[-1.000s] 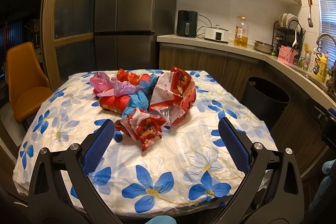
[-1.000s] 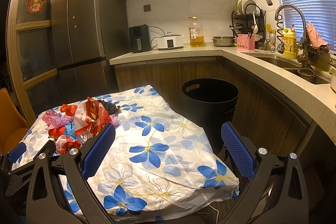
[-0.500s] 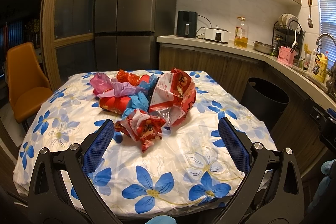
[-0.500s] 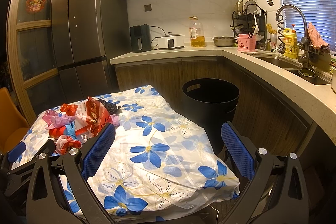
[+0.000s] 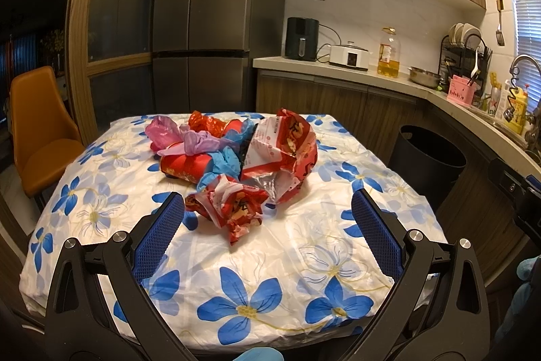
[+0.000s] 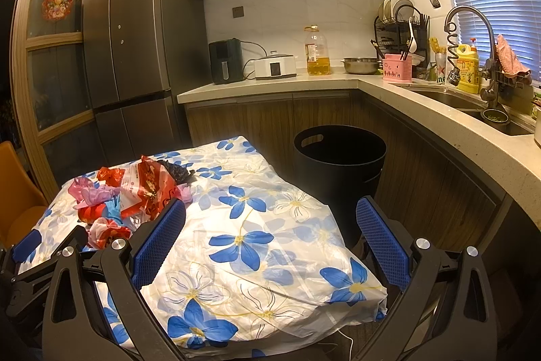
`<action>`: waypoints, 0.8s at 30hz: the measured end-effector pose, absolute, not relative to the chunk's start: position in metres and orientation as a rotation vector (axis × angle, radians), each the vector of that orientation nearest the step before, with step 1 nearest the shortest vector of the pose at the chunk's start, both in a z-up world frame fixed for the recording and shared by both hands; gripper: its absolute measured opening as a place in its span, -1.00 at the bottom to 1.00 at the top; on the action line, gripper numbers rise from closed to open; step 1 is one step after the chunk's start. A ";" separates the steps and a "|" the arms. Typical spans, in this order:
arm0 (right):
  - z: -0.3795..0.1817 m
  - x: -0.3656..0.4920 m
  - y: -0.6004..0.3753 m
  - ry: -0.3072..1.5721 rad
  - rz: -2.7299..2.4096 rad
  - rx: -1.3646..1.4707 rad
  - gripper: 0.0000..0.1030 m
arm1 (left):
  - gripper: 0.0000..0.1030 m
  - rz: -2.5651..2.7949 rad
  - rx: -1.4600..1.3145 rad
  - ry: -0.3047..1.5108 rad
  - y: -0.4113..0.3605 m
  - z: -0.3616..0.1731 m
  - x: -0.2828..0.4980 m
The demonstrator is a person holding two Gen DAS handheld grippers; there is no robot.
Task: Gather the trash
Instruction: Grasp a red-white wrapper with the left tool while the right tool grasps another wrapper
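Left tool [image 5: 267, 225]: jaws apart, empty; crumpled wrapper [image 5: 233, 207] at 12 o'clock (pinch its bulk). Right tool [image 6: 270, 246]: apart; bin [image 6: 339, 158] at 1 o'clock.

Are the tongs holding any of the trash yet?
No. Both the left tongs and the right tongs are open and hold nothing; the trash pile lies on the table.
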State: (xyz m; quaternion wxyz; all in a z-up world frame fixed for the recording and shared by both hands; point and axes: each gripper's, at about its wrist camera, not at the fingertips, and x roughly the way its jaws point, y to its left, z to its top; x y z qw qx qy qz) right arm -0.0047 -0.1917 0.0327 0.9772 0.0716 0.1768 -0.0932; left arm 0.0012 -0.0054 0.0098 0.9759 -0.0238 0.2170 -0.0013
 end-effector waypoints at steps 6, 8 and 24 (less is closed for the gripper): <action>0.023 0.005 -0.189 0.376 -0.172 0.141 0.90 | 0.89 0.004 -0.058 0.441 0.004 0.000 0.005; 0.019 0.009 -0.188 0.390 -0.166 0.141 0.90 | 0.89 0.012 -0.060 0.440 0.009 -0.006 0.006; -0.019 0.054 -0.168 0.494 -0.062 0.125 0.90 | 0.83 0.072 -0.137 0.461 0.051 -0.064 0.046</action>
